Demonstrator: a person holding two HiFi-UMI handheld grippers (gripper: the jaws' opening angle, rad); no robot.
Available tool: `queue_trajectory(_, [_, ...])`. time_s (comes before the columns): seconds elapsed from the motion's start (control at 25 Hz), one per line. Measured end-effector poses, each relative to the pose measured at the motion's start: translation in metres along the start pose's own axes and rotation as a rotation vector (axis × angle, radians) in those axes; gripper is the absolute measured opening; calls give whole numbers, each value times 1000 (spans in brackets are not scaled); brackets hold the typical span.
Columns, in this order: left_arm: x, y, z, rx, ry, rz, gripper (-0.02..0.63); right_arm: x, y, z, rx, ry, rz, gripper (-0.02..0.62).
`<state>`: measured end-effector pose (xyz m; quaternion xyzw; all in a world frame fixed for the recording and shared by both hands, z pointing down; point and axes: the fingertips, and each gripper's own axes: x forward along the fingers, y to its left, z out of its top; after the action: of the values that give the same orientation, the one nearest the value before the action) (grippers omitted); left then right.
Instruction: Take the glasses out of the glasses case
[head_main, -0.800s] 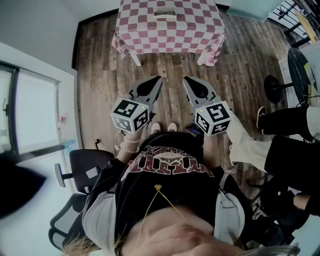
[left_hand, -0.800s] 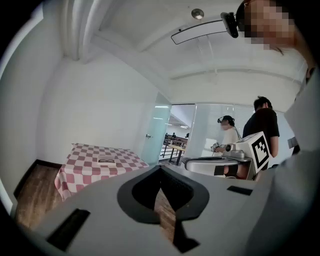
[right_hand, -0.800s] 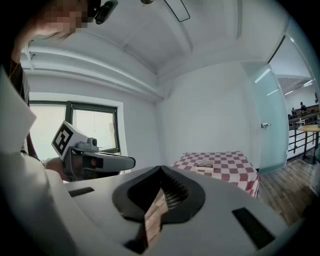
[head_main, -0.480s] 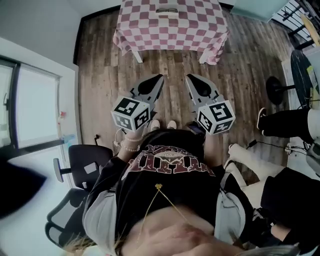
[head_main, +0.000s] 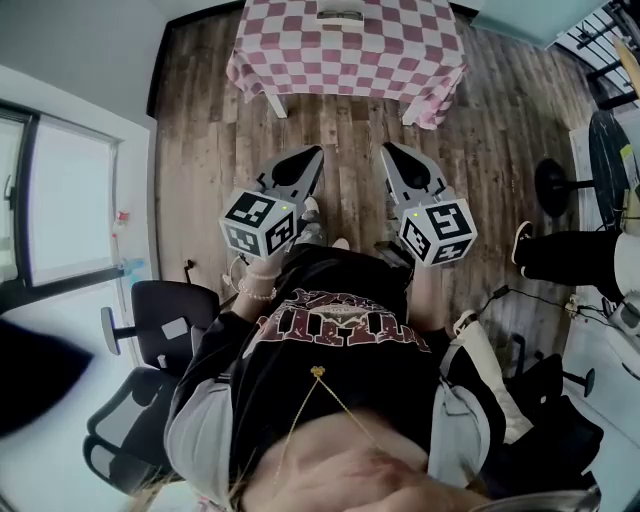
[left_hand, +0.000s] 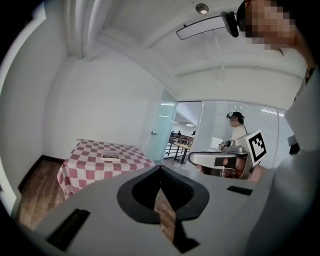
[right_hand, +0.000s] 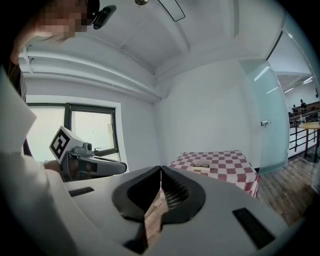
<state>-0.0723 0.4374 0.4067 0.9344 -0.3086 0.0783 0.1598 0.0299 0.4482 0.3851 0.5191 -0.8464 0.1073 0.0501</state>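
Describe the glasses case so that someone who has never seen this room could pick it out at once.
Across the wooden floor stands a small table covered in pink-and-white checks. The glasses case lies near the middle of its top: a flat, pale box with dark glasses showing on it. Nothing else lies on the table.

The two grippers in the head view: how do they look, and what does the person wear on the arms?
The left gripper and the right gripper are grey wedges with black hollows, each carrying a white cube of black square markers. Pale grey sleeves on a black top; a beaded bracelet on the left wrist.
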Motion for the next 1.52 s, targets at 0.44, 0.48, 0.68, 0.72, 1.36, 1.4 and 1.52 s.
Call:
queue_trajectory(0.44, [59, 75, 30, 40, 31, -35, 0, 82, -38, 25, 6, -8, -5, 20])
queue_trajectory(0.48, [64, 83, 33, 41, 32, -43, 0, 92, -40, 26, 3, -5, -5, 20])
queue_trajectory(0.68, [86, 120, 45, 43, 50, -79, 0, 138, -49, 34, -10, 10, -5, 20])
queue_trajectory(0.72, [89, 126, 47, 45, 59, -88, 0, 145, -50, 35, -15, 14, -6, 20])
queue_trajectory(1.36, [131, 186, 58, 22, 115, -197, 0, 219, -78, 44, -23, 52, -90, 20])
queue_trajectory(1.4, [134, 190, 59, 19, 116, -195, 0, 223, -81, 46, -23, 51, -90, 20])
queue_trajectory(1.52, [146, 201, 63, 10, 116, -189, 0, 237, -92, 49, -21, 57, -79, 20])
